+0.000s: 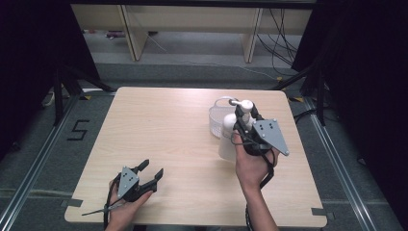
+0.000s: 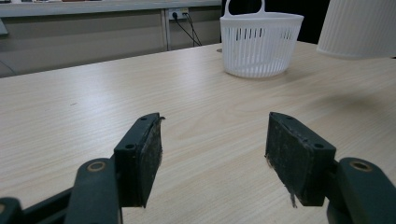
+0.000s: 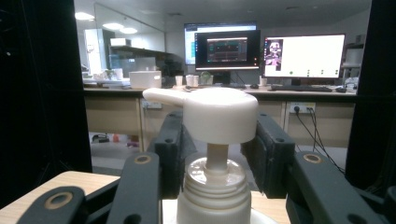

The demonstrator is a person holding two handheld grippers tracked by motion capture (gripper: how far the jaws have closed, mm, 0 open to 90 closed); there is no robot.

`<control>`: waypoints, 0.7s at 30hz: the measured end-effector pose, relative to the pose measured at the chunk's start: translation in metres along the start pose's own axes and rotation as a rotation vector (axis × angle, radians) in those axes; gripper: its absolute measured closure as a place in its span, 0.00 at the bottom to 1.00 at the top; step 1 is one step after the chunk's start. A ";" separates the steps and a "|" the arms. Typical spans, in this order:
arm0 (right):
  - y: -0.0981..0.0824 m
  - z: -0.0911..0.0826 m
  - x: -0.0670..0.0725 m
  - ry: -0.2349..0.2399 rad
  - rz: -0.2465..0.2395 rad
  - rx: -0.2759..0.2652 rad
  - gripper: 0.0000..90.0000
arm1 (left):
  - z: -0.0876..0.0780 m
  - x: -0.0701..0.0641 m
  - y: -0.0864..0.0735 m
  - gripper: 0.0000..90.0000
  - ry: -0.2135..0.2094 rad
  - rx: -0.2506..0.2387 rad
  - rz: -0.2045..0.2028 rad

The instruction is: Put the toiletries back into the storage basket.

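A white pump bottle (image 1: 227, 140) is held at right of centre, and my right gripper (image 1: 244, 118) is shut on it just under the pump head. In the right gripper view the pump head (image 3: 218, 114) sits between the jaws of my right gripper (image 3: 218, 144), nozzle pointing left. The left gripper view shows the bottle's ribbed base (image 2: 359, 27) hanging above the table with a shadow under it. A white slotted basket (image 1: 215, 120) stands just behind the bottle. Near the front left edge my left gripper (image 1: 152, 169) is open with nothing in it; its pads (image 2: 150, 156) are wide apart.
The wooden table (image 1: 163, 125) is bare across its left and middle. The basket (image 2: 259, 44) has a loop handle and stands far ahead of my left gripper (image 2: 215, 149). Beyond the table are desk legs, cables and monitors (image 3: 303, 56).
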State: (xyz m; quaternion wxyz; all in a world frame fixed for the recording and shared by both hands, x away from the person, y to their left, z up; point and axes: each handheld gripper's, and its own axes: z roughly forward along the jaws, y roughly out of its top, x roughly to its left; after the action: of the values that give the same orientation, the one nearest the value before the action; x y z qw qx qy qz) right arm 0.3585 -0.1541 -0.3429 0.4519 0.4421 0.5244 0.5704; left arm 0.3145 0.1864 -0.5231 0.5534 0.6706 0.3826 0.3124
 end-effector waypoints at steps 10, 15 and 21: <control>0.005 0.008 -0.004 -0.003 0.002 -0.012 0.67 | 0.001 0.000 0.000 0.40 -0.001 -0.010 -0.002; 0.007 0.013 -0.006 0.000 -0.010 -0.008 0.67 | 0.001 0.000 0.000 0.40 0.000 -0.009 -0.002; 0.011 0.017 -0.008 -0.003 -0.013 -0.020 0.67 | 0.000 -0.001 0.000 0.40 0.006 0.007 0.005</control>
State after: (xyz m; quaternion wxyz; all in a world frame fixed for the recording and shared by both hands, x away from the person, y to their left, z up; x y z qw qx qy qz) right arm 0.3764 -0.1594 -0.3309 0.4610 0.4350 0.5207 0.5720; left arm 0.3145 0.1856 -0.5229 0.5492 0.6727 0.3833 0.3145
